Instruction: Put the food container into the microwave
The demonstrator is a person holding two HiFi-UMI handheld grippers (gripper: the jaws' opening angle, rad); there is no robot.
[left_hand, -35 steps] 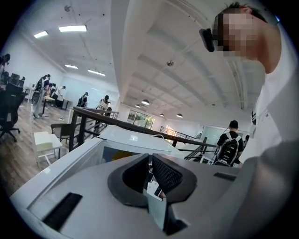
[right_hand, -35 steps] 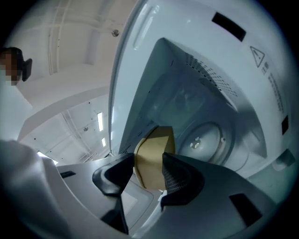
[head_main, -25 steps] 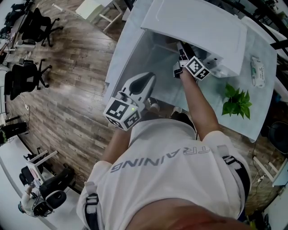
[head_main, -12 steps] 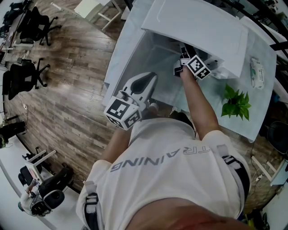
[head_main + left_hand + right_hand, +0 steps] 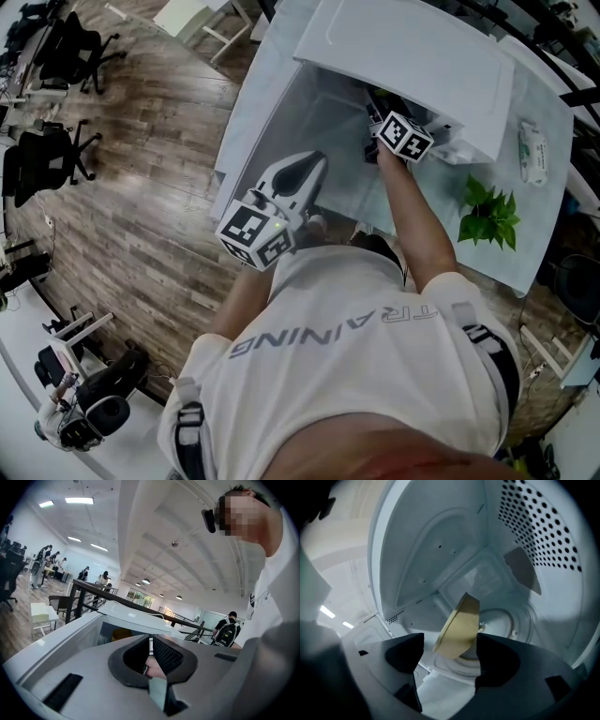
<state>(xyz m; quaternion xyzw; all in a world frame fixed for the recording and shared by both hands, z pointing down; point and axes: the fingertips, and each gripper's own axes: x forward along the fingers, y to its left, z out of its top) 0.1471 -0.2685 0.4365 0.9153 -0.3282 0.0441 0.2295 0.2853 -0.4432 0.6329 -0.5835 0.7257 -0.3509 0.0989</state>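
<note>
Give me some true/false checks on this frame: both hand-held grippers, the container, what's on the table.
1. The right hand-held gripper is reaching inside the microwave. True.
2. The left hand-held gripper has its jaws wide apart. False: they are together with nothing between them.
3. The food container lies flat on the turntable. False: it is tilted on edge between the right gripper's jaws.
4. A green plant stands on the table beside the microwave. True.
</note>
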